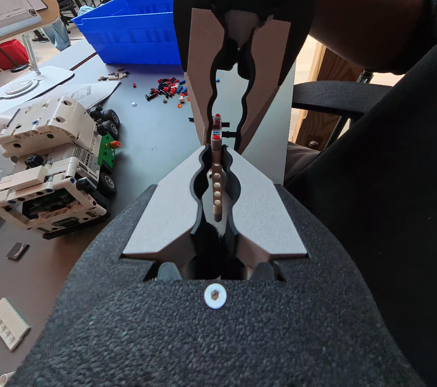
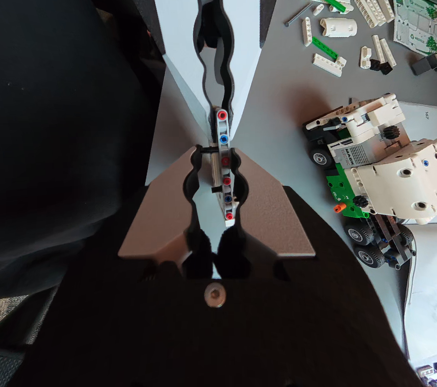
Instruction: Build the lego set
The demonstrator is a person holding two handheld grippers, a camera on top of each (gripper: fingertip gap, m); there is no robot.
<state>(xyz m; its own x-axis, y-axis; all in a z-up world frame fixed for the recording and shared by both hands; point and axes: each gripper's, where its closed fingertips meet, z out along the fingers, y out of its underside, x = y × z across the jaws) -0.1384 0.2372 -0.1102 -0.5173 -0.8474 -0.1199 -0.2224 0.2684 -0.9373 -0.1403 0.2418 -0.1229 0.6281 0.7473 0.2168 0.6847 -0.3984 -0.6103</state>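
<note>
The grey bench (image 1: 153,139) carries a white and green toy truck (image 1: 59,162) at 9 o'clock in the left wrist view. Over its near edge the two tools meet nose to nose. The left tool (image 1: 216,151) reaches in from 6 o'clock, level, clamped narrow on one end of a grey beam assembly (image 2: 223,129). The right tool (image 2: 216,151), gripped by a hand (image 1: 354,9) at 2 o'clock, comes from 12 o'clock. It is narrowed on the other end, with one pad on the beam's face and the other at the tip of a black pin (image 2: 209,149). Likely trouble: that lopsided squeeze could drive the pin through or twist the beam, and any misalignment between the tools could bend the assembly or pop it free.
</note>
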